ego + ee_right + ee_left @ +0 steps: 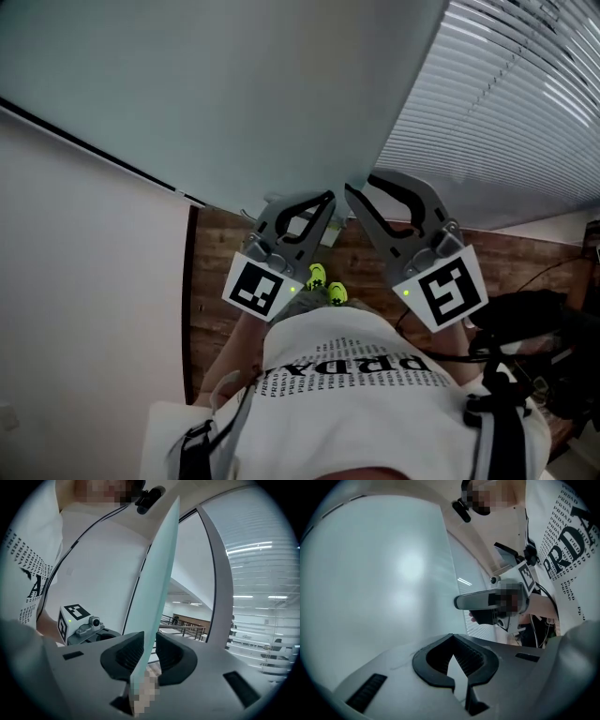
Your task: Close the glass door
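The frosted glass door [234, 94] fills the top of the head view, and its free edge comes down to my two grippers. My right gripper [361, 187] straddles that edge. In the right gripper view the pale green door edge [159, 573] runs between the dark pads, and the right gripper [147, 663] is shut on it. My left gripper [328, 199] is just left of it, shut and empty, its tips against the door's face. In the left gripper view the door's face [384, 573] spreads ahead of the left gripper [459, 677].
Slatted blinds [525, 112] cover the window at the right. A white wall [84, 281] stands at the left, with a wood floor [216, 272] below and my green shoes [323, 286] on it. Black gear and cables [534, 328] lie at the right.
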